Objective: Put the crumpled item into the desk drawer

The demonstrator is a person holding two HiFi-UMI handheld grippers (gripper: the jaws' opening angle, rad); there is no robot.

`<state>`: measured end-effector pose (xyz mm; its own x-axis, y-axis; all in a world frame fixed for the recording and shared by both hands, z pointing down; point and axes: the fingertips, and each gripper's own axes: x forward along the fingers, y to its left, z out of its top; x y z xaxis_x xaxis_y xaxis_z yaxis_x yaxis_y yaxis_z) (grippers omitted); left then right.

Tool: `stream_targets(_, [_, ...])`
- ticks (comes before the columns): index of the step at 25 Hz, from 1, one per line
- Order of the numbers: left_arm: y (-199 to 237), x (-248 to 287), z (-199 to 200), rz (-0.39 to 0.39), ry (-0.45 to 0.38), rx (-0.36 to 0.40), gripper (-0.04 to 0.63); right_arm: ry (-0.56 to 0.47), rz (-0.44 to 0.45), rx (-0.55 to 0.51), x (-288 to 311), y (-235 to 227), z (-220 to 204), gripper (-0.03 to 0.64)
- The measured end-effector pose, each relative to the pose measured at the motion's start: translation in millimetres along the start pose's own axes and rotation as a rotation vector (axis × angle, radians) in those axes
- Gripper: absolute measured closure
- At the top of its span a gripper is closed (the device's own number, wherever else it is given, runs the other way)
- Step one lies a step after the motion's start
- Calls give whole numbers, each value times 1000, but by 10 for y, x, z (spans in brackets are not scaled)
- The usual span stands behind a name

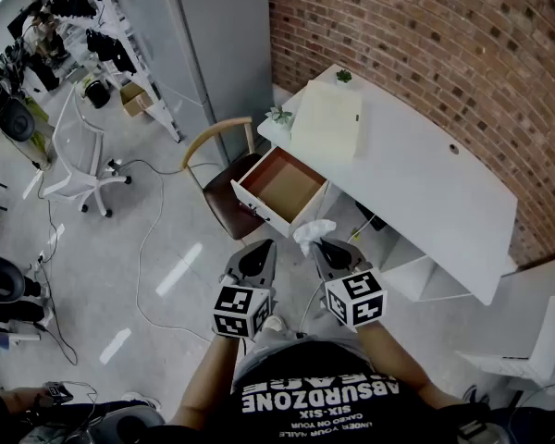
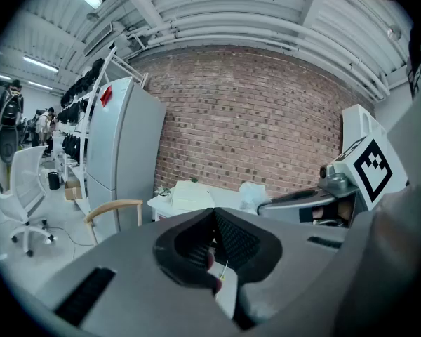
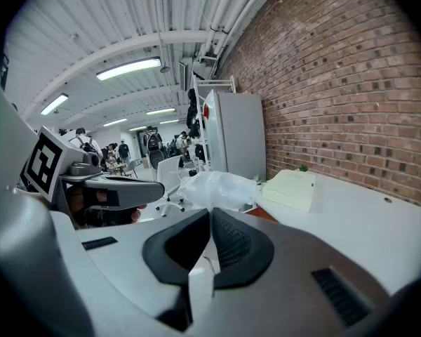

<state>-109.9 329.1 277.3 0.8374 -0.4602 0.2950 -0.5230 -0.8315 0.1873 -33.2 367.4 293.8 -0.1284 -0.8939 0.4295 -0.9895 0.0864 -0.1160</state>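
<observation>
My right gripper [image 1: 322,244] is shut on the crumpled item [image 1: 313,234], a scrunched clear-white plastic wad that sticks out past the jaw tips. In the right gripper view the wad [image 3: 216,188] bulges just beyond the right gripper [image 3: 210,213]. The desk drawer [image 1: 279,185] stands pulled open, brown inside and empty, a short way ahead of the wad. My left gripper [image 1: 264,246] hangs beside the right one, shut with nothing in it. The left gripper [image 2: 212,213] shows shut in its own view, with the wad [image 2: 252,194] to its right.
The white desk [image 1: 425,183] runs along the brick wall with a cream box [image 1: 326,120] and two small plants [image 1: 279,115] on it. A wooden chair [image 1: 220,169] stands left of the drawer. A white office chair [image 1: 79,160] and floor cables lie further left.
</observation>
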Motion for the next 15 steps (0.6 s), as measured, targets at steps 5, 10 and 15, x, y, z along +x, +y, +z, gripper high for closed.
stream_targets(5, [52, -181, -69, -19, 10, -3, 589, -8, -20, 11, -47, 192, -30, 609])
stream_targets(10, [106, -216, -148, -39, 18, -9, 589, -7, -37, 36, -40, 310, -156, 609])
stream_targets(15, [228, -128, -187, -47, 26, -46, 589, 4, -41, 45, 111, 235, -159, 609])
